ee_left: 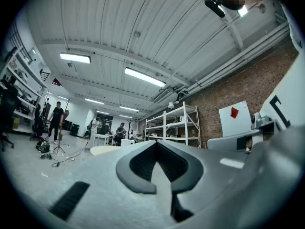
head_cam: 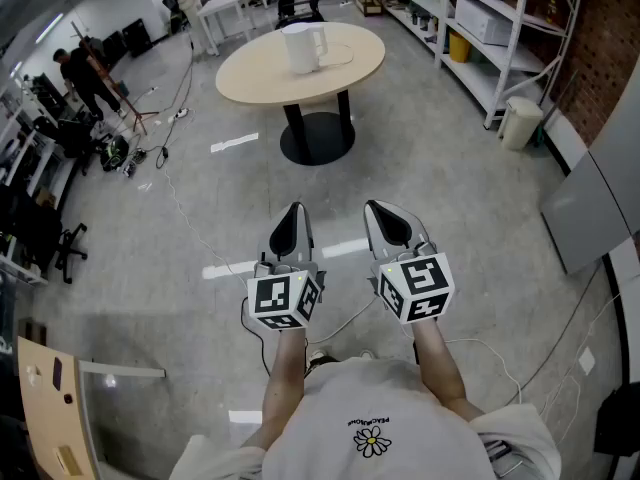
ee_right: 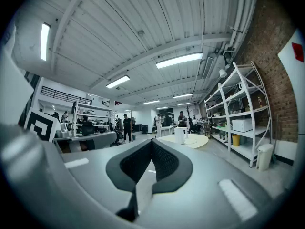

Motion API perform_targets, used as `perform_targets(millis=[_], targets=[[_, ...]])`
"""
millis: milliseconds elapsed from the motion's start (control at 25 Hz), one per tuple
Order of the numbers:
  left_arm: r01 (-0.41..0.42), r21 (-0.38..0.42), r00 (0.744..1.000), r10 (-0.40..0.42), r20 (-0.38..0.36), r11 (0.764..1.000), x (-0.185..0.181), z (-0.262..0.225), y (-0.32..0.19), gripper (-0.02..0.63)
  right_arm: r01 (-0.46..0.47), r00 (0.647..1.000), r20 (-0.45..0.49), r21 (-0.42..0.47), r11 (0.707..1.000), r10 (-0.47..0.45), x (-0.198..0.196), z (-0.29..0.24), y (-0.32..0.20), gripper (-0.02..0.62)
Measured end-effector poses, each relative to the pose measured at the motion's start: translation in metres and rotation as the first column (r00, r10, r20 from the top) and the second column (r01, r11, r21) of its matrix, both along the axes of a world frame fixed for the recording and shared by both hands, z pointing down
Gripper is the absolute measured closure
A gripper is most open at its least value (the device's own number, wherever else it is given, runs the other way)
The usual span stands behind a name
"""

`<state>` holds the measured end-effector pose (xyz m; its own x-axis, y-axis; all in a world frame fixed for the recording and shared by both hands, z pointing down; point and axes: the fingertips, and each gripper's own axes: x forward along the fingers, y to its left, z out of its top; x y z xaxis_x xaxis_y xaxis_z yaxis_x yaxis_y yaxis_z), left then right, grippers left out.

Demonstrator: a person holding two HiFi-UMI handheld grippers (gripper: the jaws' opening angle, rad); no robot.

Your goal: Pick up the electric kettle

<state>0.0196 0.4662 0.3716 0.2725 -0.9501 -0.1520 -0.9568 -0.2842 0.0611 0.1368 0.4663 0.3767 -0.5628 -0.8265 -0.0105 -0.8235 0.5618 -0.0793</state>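
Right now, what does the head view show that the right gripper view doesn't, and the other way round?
Only the head view: both grippers whole from above, the left gripper and the right gripper, each shut and empty, side by side over the floor, plus the table's black pedestal base. Only the right gripper view: the ceiling with its strip lights. Both: the white electric kettle standing on the round table, well ahead of the grippers, and the white shelving at the right.
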Motion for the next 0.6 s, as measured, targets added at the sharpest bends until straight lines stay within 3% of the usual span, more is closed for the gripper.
perform_targets(millis=[280,600], targets=[[0.009,0.004,1.000,-0.009,-0.015,1.000,-0.004,-0.001,0.003,0.606,0.002,1.000,-0.004,0.013,1.000,-0.002,0.001,-0.002,0.002,0.591],[0.016,-0.010,1.000,-0.016,0.005,1.000,-0.018,-0.002,0.019,0.606,0.039,0.995,0.088,-0.015,0.999,-0.037,-0.012,0.004,0.002,0.589]])
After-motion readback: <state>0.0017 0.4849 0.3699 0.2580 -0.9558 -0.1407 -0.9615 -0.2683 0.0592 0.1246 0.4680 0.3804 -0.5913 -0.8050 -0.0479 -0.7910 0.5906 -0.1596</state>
